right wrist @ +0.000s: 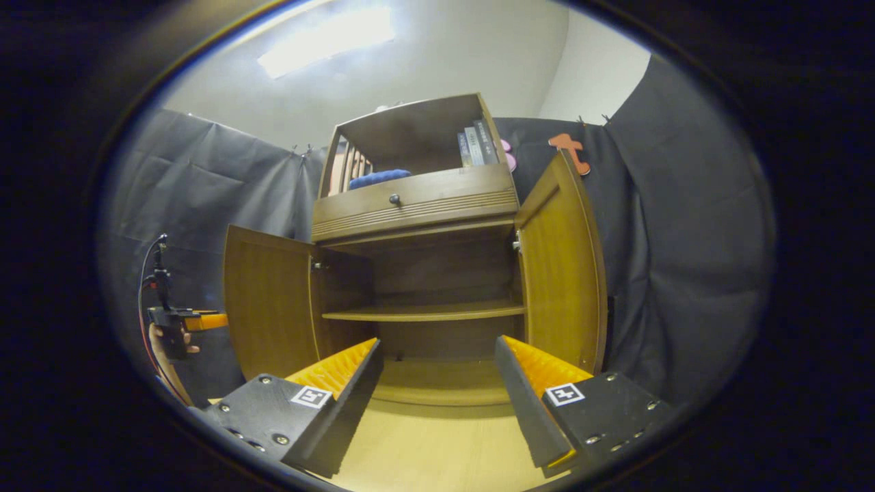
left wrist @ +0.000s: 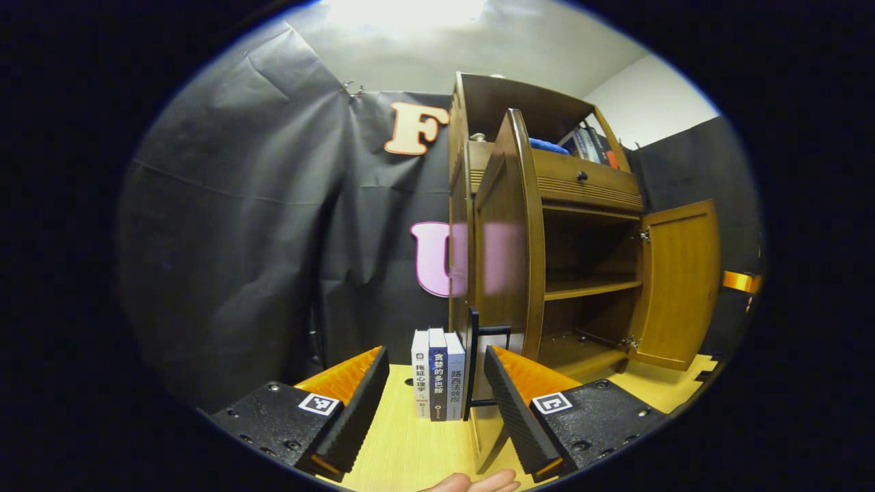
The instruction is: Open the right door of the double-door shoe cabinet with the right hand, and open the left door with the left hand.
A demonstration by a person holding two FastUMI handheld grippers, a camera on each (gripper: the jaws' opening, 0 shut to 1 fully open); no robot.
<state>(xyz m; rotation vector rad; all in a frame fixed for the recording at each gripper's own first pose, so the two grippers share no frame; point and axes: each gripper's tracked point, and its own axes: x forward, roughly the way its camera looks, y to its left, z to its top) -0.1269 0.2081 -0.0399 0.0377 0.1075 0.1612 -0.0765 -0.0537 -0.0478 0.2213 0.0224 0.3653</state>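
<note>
The wooden shoe cabinet stands with both lower doors swung open, baring an inner shelf. In the right gripper view the left door and right door flank the opening, and my right gripper is open in front of it, holding nothing. In the left gripper view I see the cabinet from its left side. The left door stands edge-on just beyond my open left gripper, close to its right finger. The right door hangs open farther off.
Three books stand against a black bookend on the light wooden table. The cabinet has a drawer with a knob, and a blue item and books above. A hand holds the left gripper.
</note>
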